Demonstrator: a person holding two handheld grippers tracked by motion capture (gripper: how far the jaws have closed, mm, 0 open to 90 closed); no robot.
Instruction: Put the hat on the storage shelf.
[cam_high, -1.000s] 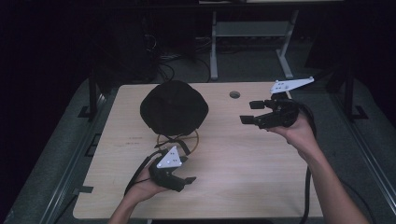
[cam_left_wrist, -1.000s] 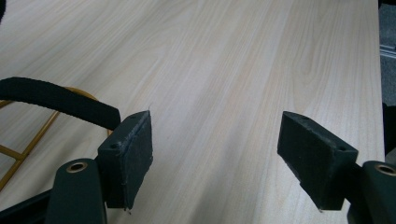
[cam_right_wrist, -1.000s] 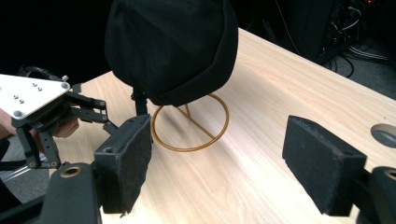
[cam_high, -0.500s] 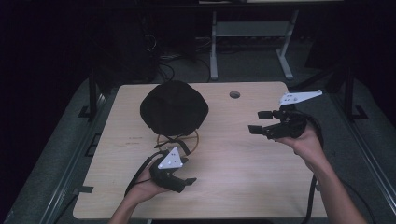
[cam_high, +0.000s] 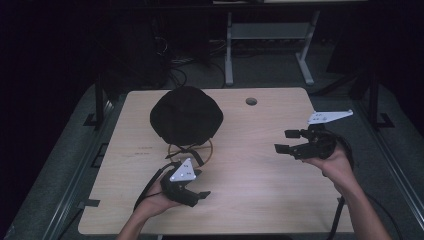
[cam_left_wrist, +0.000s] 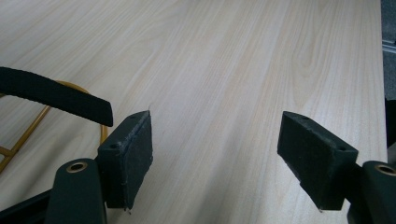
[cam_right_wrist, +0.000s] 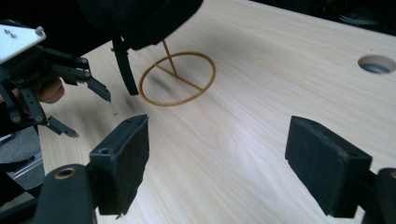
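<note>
The left gripper (cam_high: 196, 196) rests low over the near left part of the wooden table (cam_high: 260, 185), its jaws spread wide with nothing between them; in the left gripper view only bare wood lies between the two pads. The right gripper (cam_high: 286, 141) is held above the right side of the table, jaws likewise apart and empty, aimed leftward across the board. One black cap (cam_high: 186, 116) sits on a single gold wire stand (cam_high: 189, 150) at the table's far left-centre; the stand's ring base lies flat on the wood just beyond the left gripper, near but not touching it. One black strap (cam_left_wrist: 56, 95) hangs from the cap and crosses the ring, showing close to the left pad in the left gripper view. From the right gripper the cap and stand lie well apart, with open tabletop between and nothing in the way. One round cable hole (cam_high: 251, 101) sits near the far edge, right of the cap. Beyond the table stands a grey metal frame (cam_high: 270, 45).
</note>
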